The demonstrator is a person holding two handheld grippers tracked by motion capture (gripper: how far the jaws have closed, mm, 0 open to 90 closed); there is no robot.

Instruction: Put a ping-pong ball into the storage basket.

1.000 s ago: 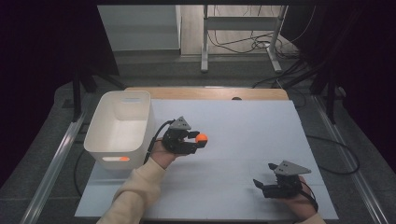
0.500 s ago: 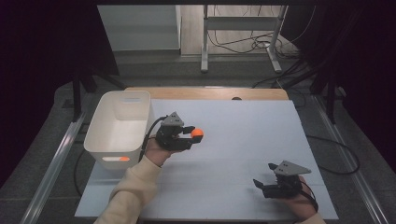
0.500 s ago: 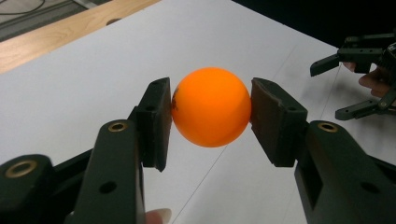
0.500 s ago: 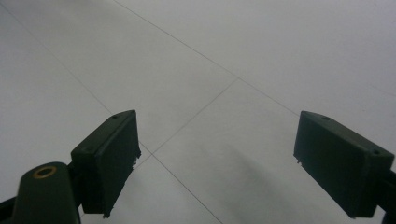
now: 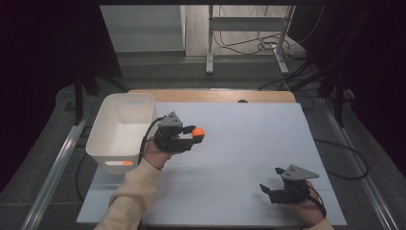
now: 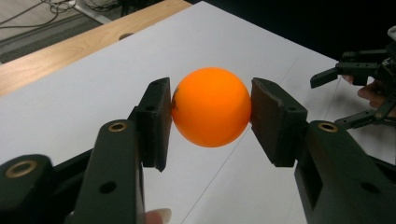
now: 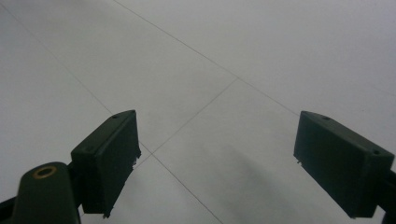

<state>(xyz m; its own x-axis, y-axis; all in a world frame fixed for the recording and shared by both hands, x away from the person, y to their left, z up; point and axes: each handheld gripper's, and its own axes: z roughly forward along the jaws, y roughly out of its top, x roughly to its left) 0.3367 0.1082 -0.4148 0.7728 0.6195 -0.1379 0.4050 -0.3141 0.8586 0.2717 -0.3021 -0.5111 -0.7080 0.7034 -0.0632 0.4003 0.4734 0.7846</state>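
L gripper (image 6: 211, 116) clamps orange ball (image 6: 211, 106), round, no long axis | R gripper (image 7: 217, 163) wide, empty

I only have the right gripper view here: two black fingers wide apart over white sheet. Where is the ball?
Observer: The small orange ball is in the left gripper, pinched between both its fingers.
Operator: Is it off the table?
Observer: Yes, the left gripper view shows the white table sheet beneath it with a gap.
Operator: Where could it go?
Observer: A white rectangular plastic bin stands at the sheet's left edge, right beside the left hand.
Operator: And my gripper?
Observer: The right gripper sits open, low at the sheet's near right corner.
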